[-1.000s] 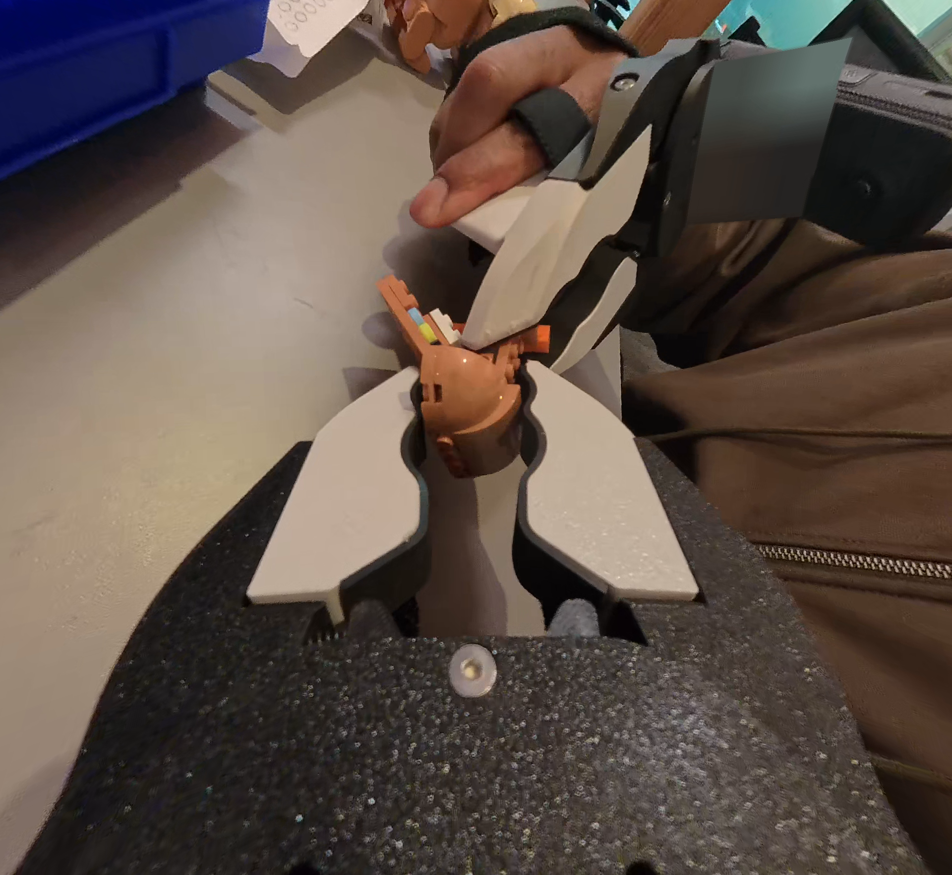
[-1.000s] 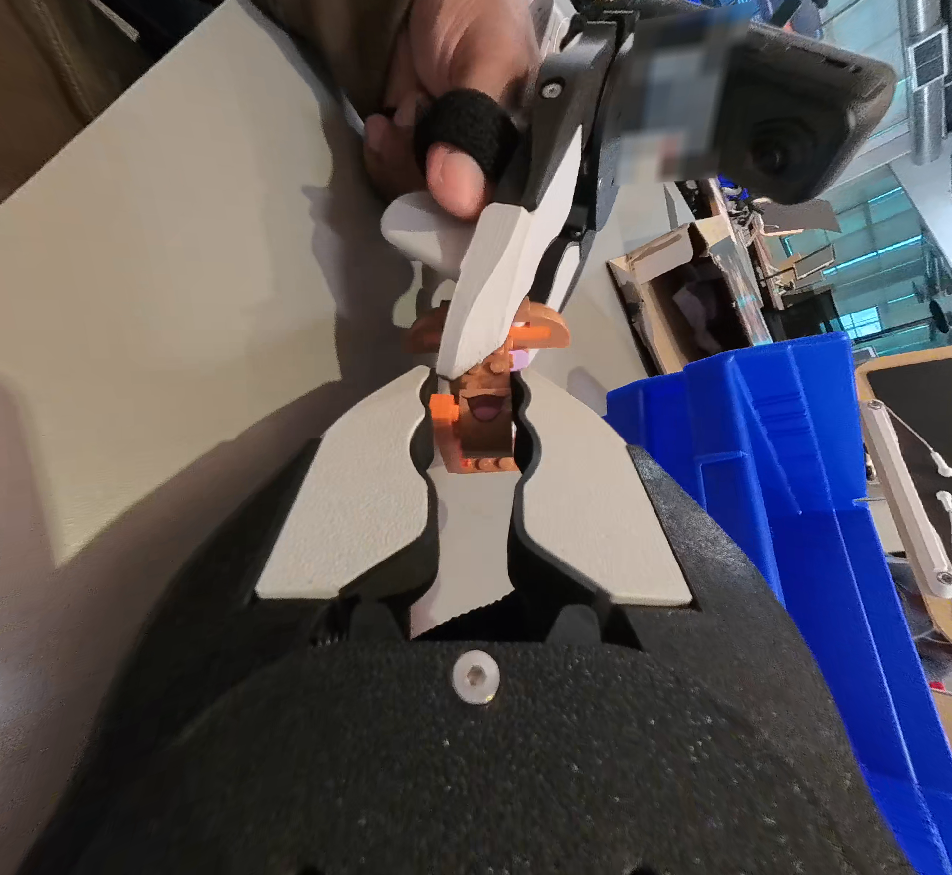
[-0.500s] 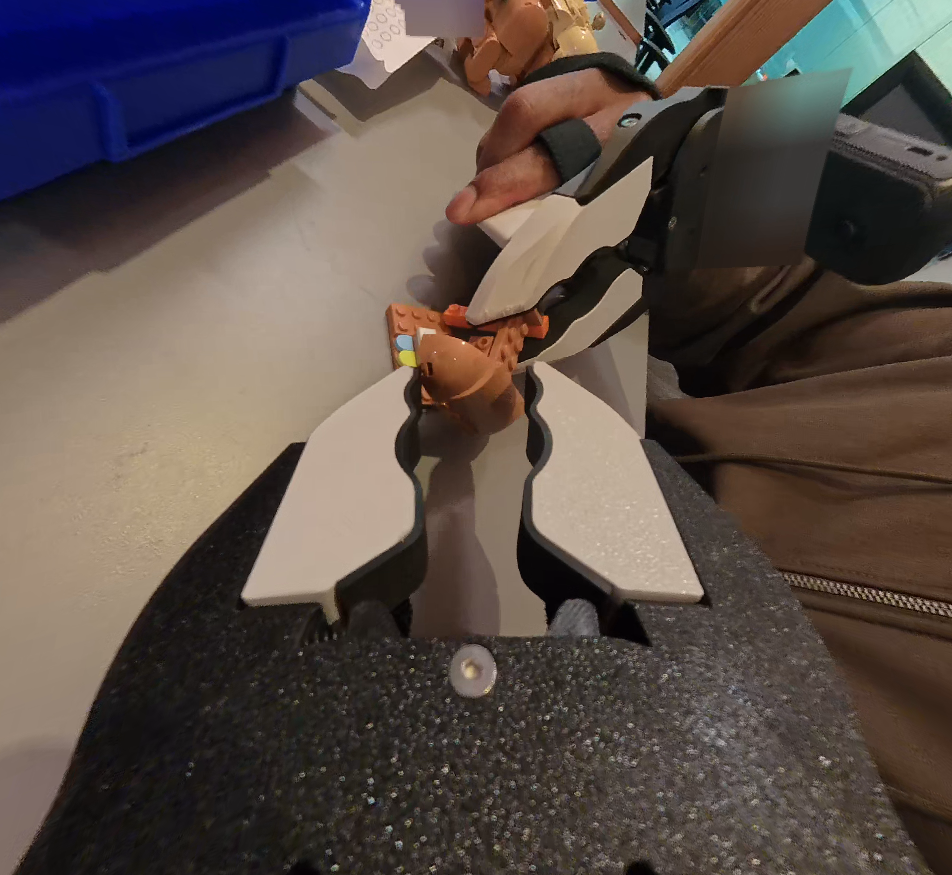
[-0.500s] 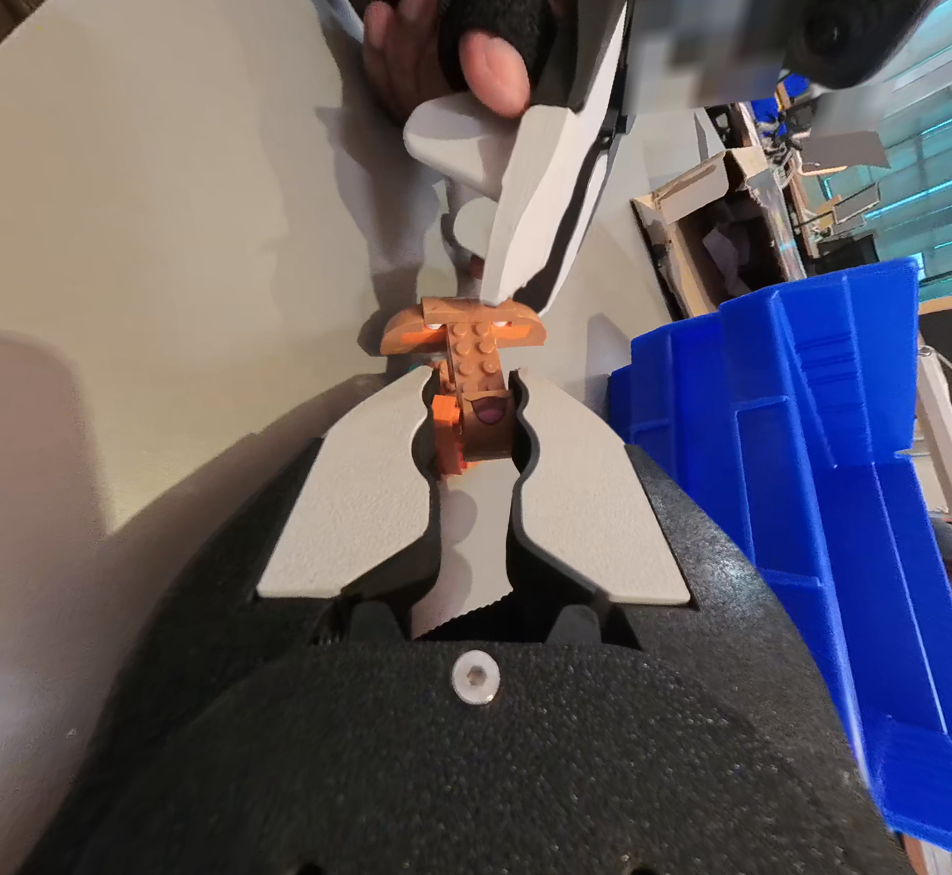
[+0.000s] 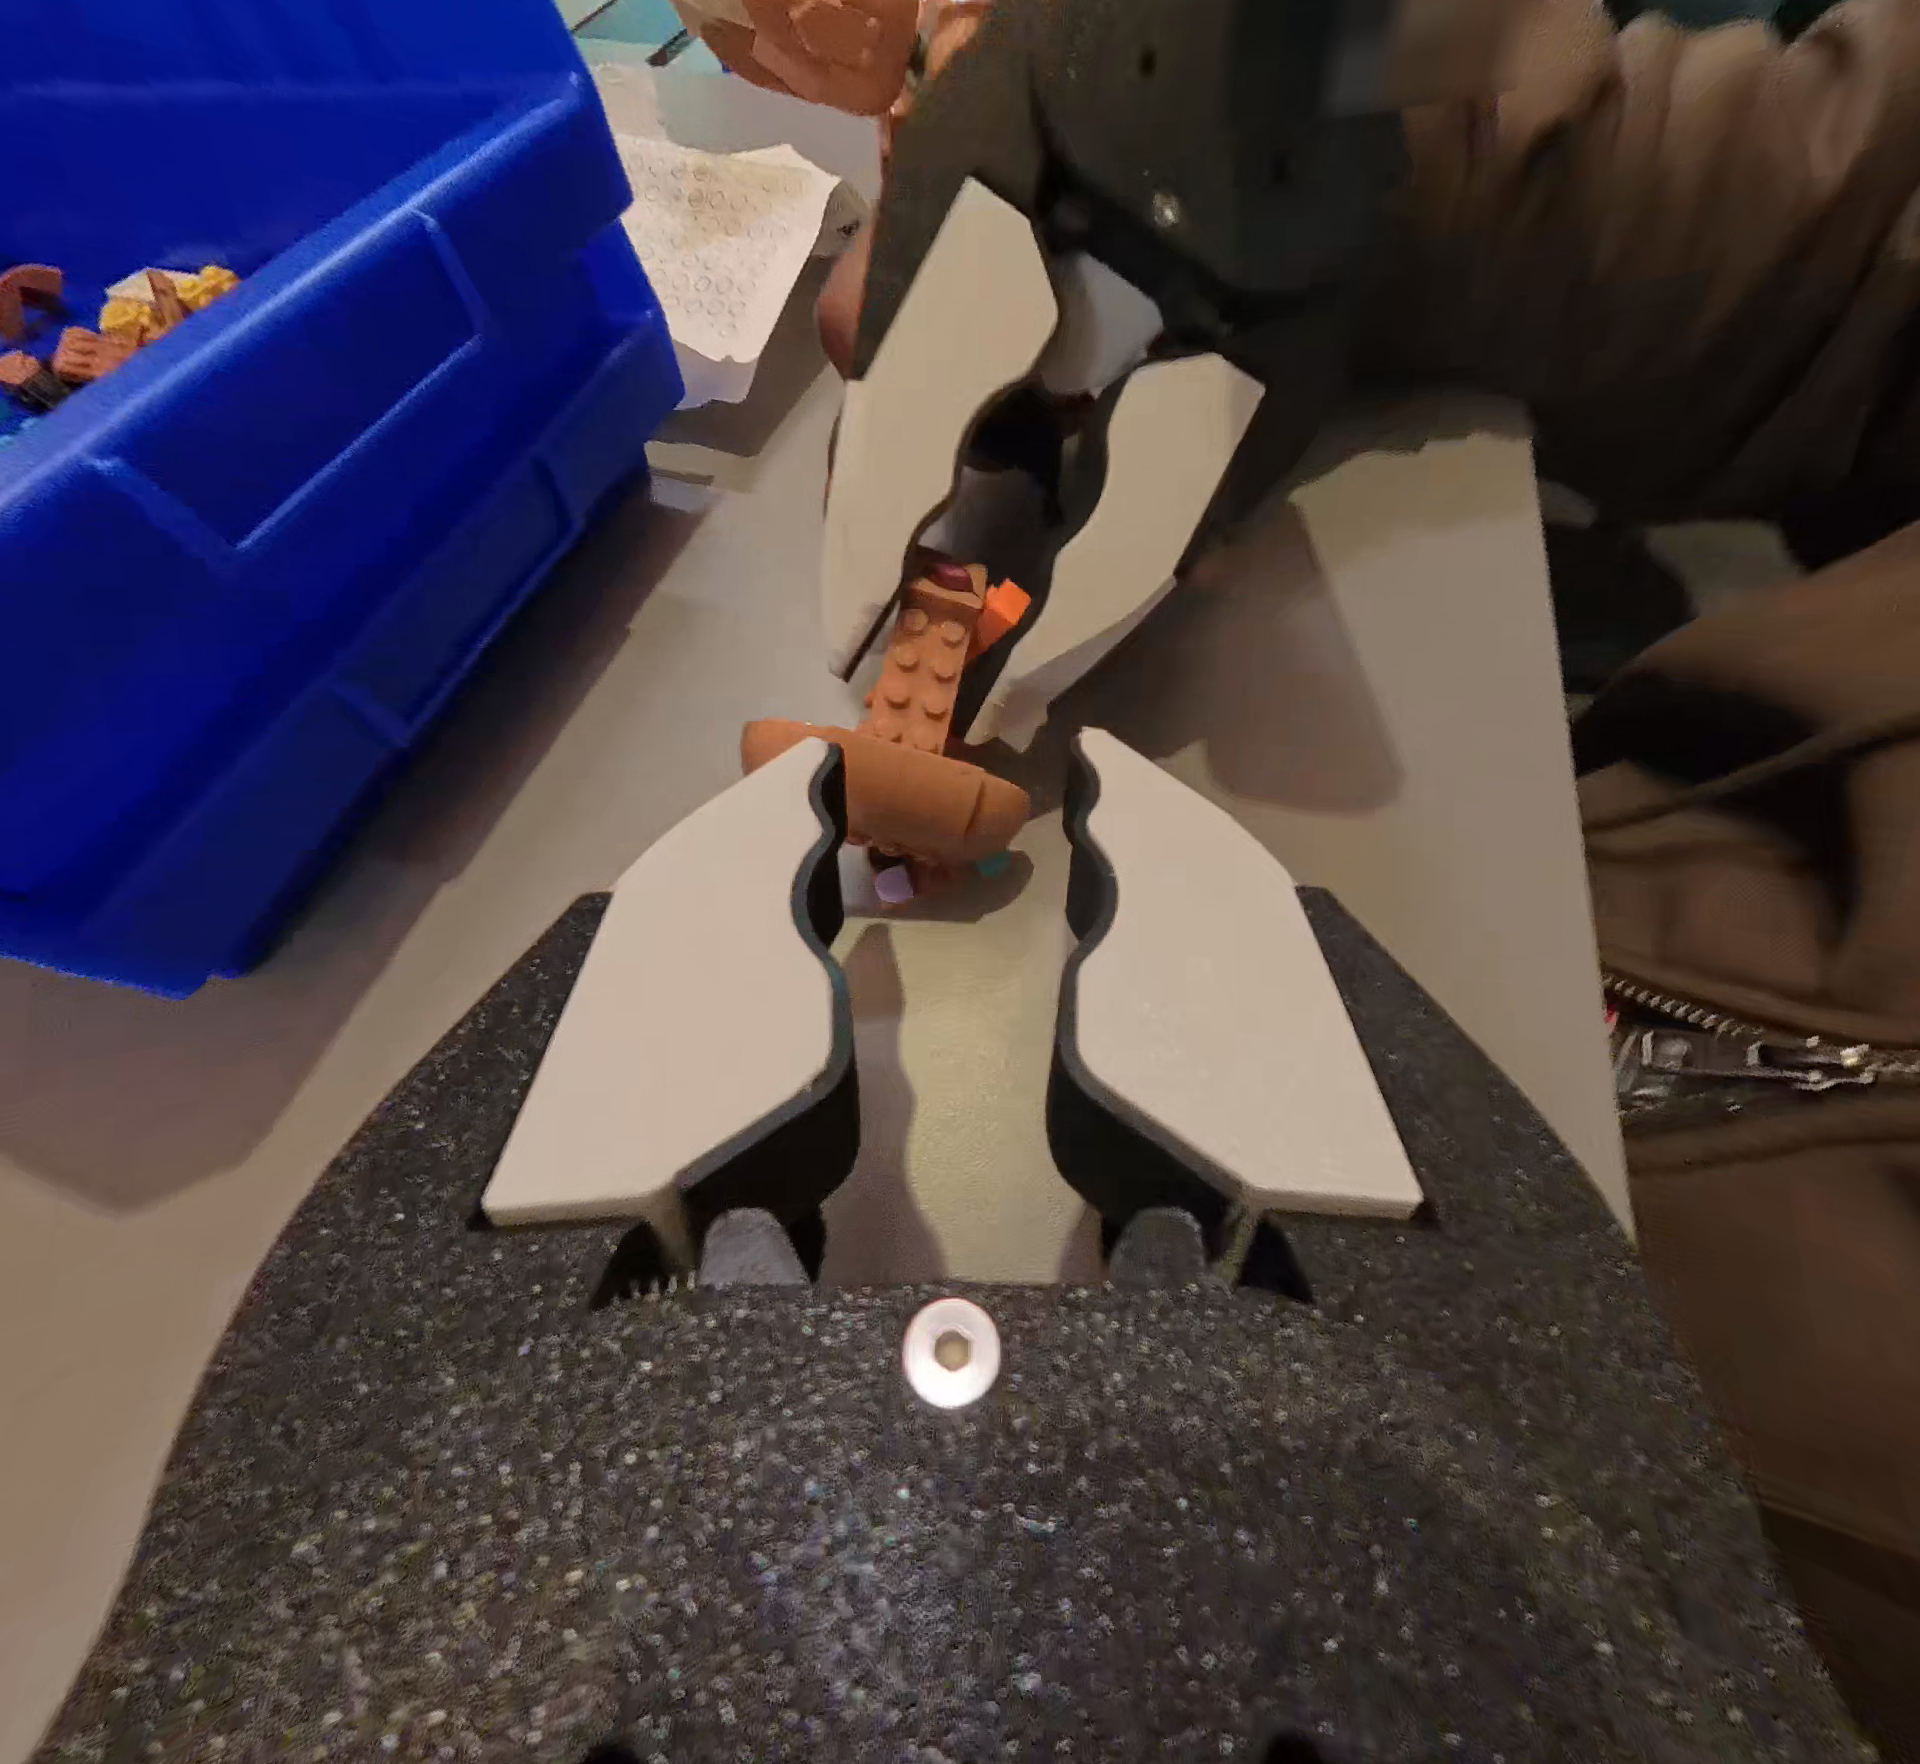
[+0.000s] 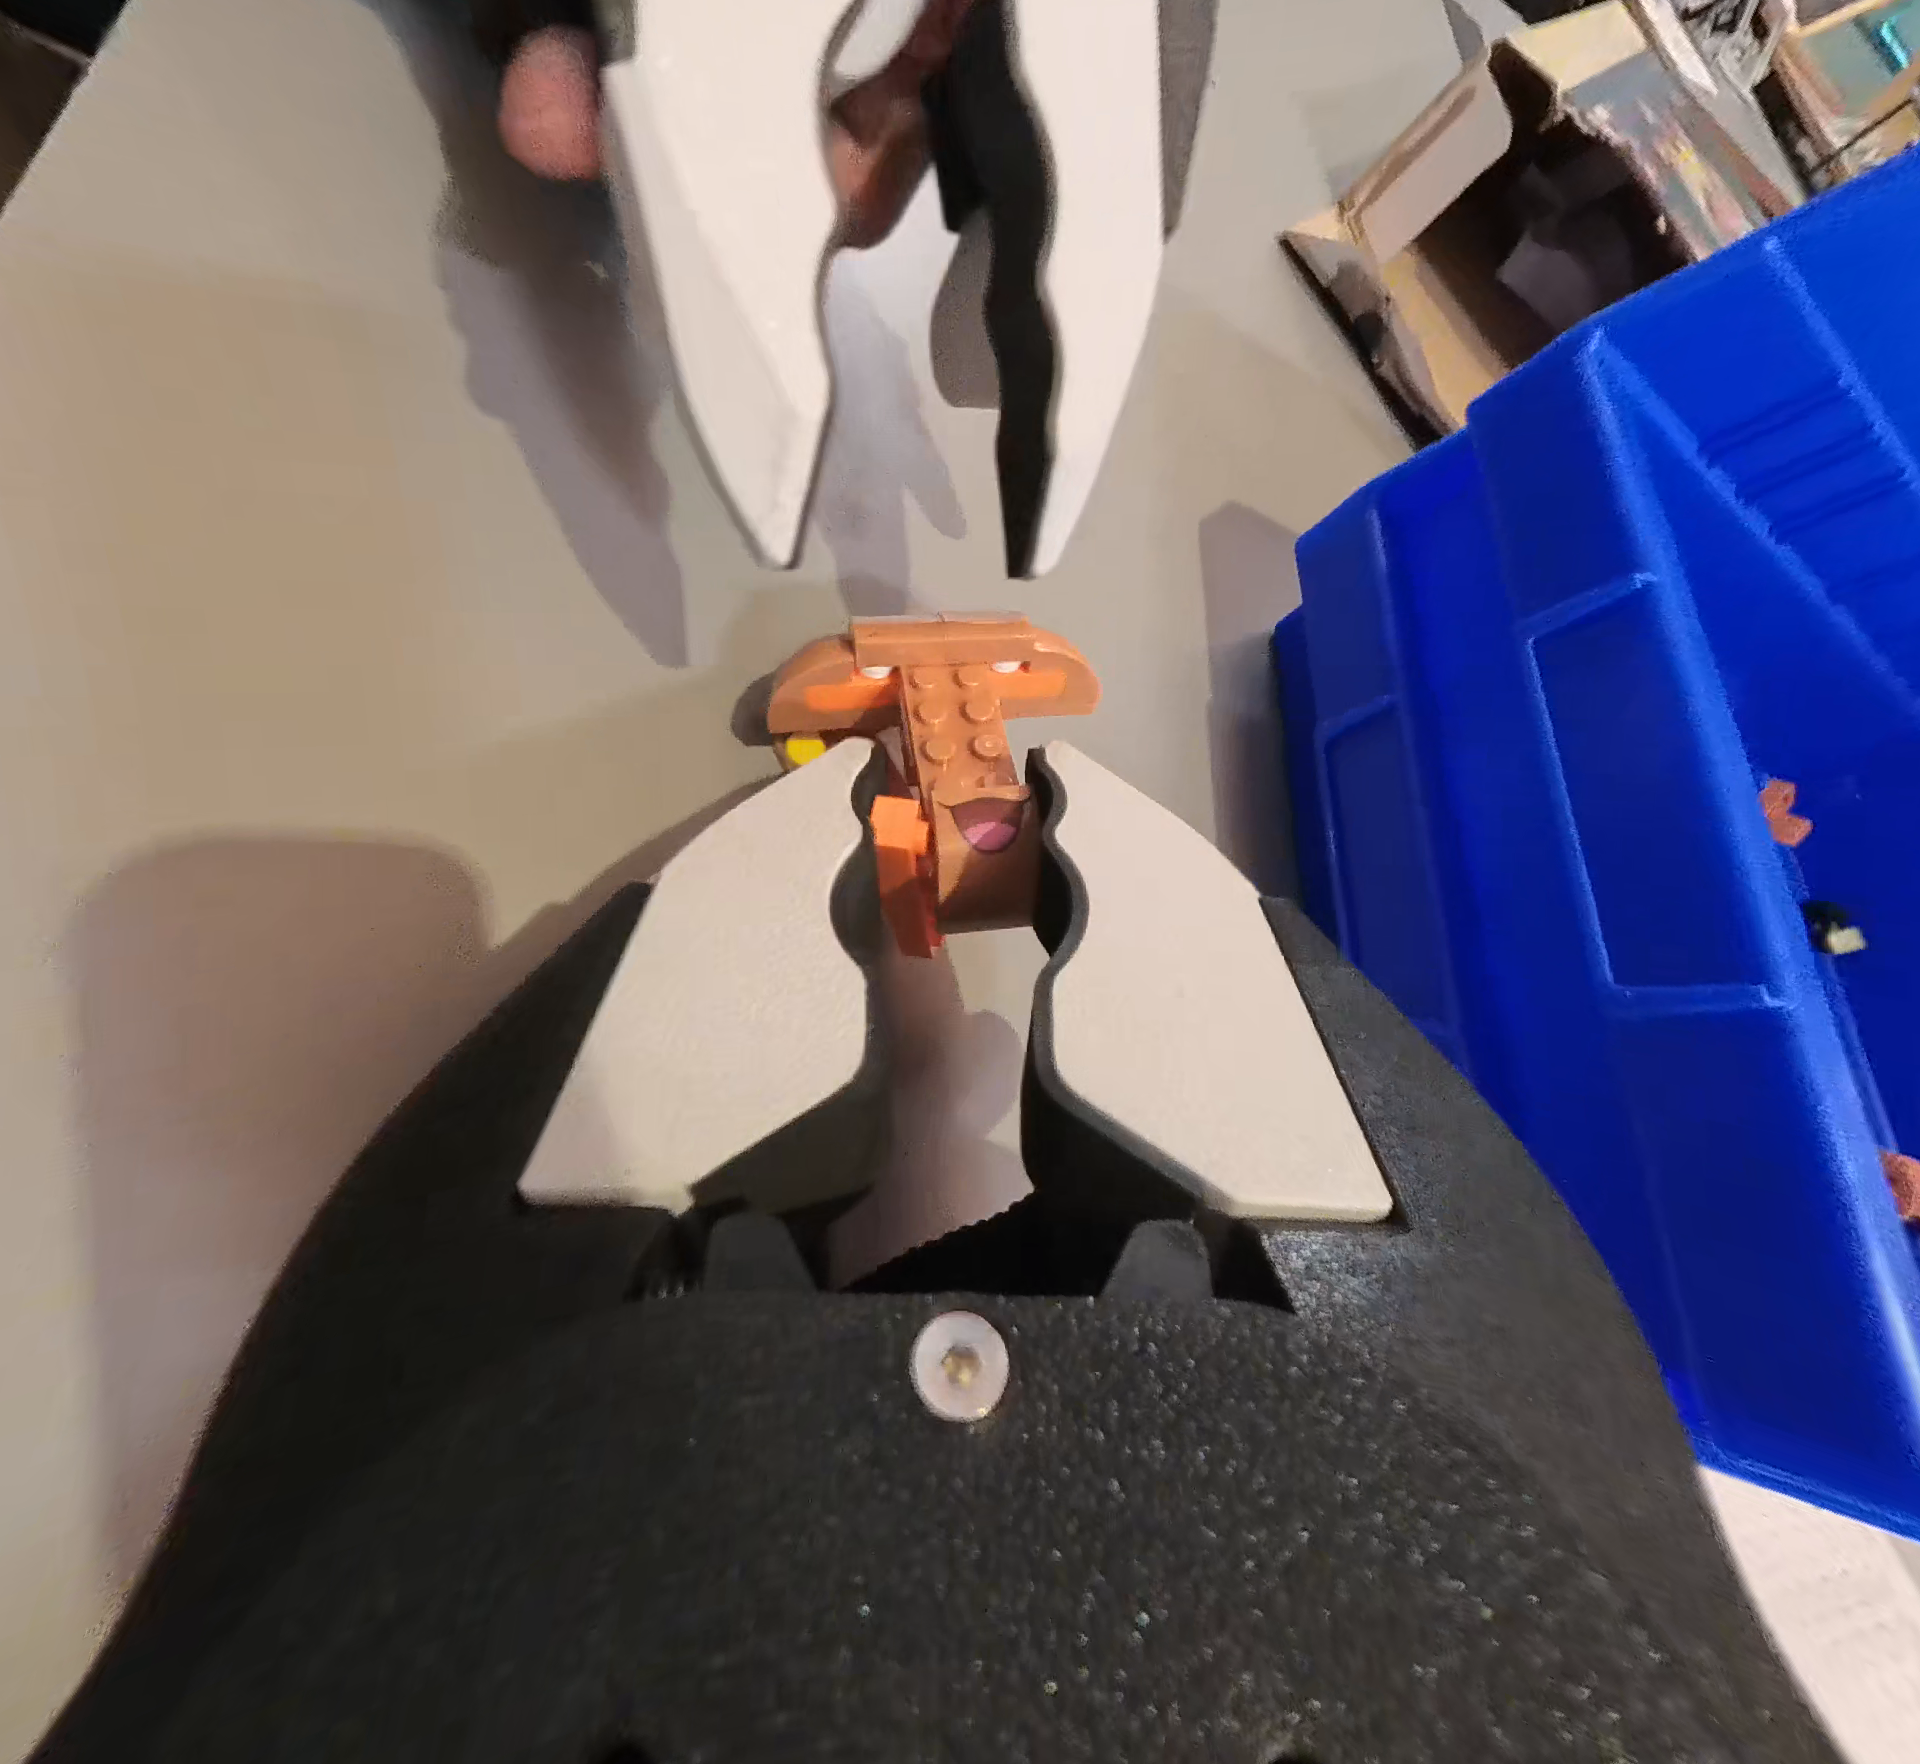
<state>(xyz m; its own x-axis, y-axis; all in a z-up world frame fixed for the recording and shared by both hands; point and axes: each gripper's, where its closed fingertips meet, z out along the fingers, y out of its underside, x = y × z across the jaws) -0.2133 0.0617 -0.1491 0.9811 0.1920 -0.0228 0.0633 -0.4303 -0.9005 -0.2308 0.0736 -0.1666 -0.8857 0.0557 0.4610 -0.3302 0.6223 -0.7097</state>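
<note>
Right gripper (image 6: pixel 951 758) is clamped on the stem of a brown-orange brick assembly (image 6: pixel 935 706), held just above the grey table (image 6: pixel 260 467); the assembly's wide curved end points away from its fingers. Left gripper (image 5: pixel 951 748) stands released, jaws apart, fingertips just beside that curved end; whether they touch it cannot be told. A blue bin (image 5: pixel 260 364) stands near, holding loose bricks (image 5: pixel 94 322).

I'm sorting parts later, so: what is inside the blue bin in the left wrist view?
In the blue bin, a few loose brown, tan and yellow brick pieces show at the left edge. The bin's front wall hides the rest of its inside.
</note>
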